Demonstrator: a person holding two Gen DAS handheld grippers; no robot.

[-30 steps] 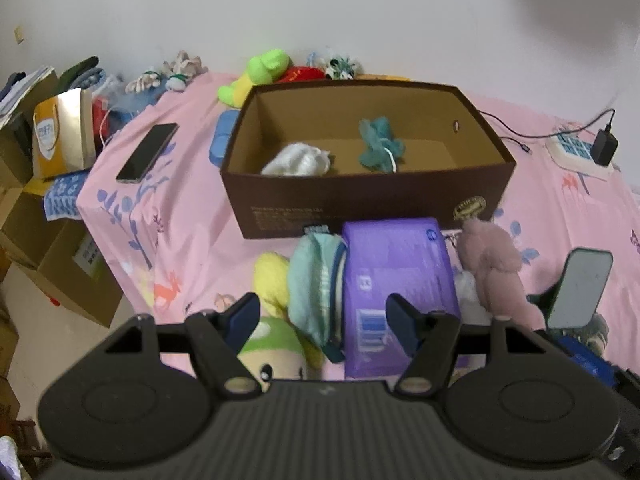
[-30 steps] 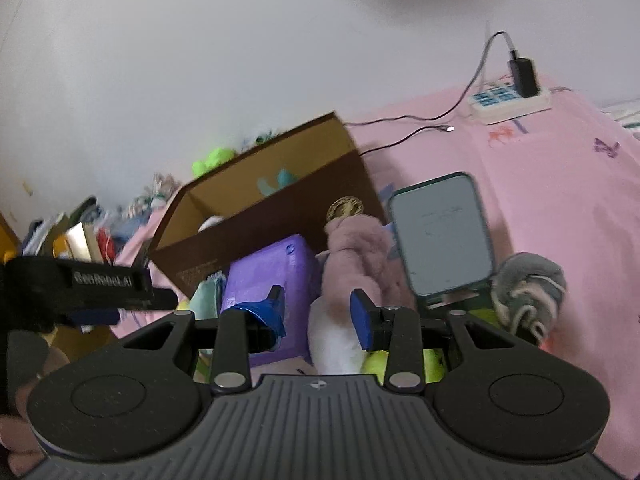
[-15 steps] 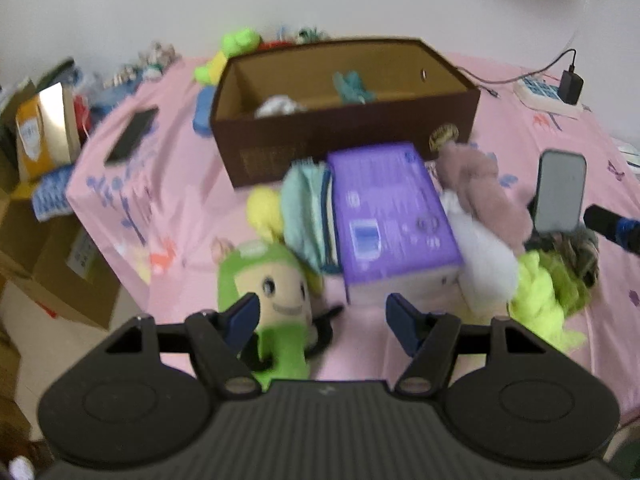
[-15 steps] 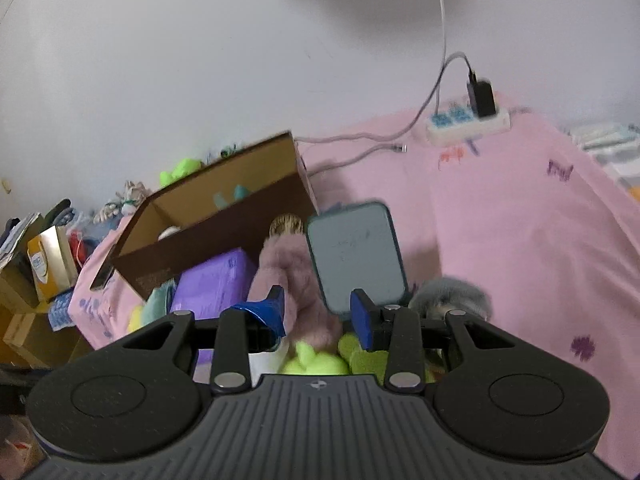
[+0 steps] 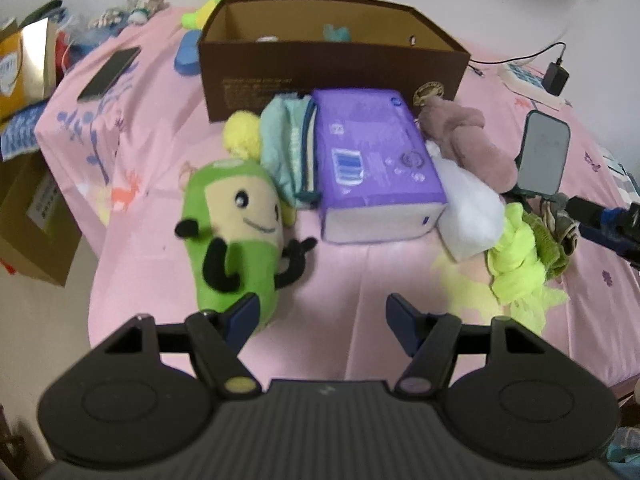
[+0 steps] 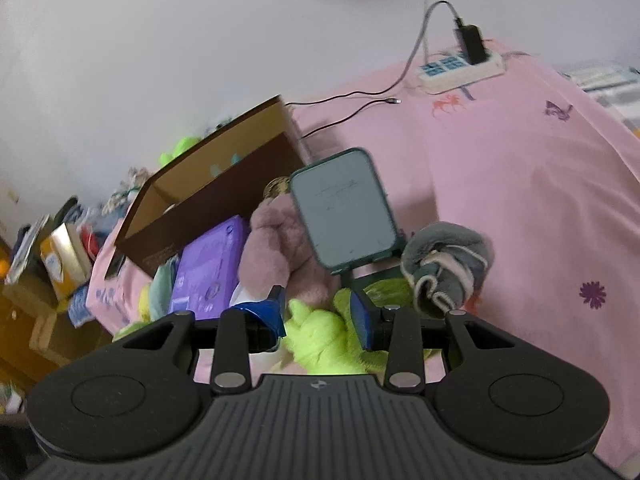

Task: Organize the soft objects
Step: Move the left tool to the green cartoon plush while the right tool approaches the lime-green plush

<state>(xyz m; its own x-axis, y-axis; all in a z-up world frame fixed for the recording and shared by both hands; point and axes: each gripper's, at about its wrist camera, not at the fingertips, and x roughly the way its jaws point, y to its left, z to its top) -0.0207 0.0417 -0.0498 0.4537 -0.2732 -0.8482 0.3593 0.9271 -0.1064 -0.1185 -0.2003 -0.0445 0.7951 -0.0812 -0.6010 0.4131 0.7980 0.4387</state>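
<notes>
Bare pink sheet (image 5: 352,280) lies open between green plush (image 5: 236,224) and neon cloth (image 5: 516,256).

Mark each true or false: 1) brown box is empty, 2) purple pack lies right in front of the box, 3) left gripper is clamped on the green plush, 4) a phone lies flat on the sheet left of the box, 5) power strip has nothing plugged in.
1) False. The brown box already has a teal item and something white showing inside.
2) True. The purple pack lies on the pink sheet just in front of the box's front wall.
3) False. The left gripper is open; the green plush lies by one finger only, not squeezed.
4) True. The phone lies flat, left of the box.
5) False. The power strip has a black charger plugged in.
</notes>
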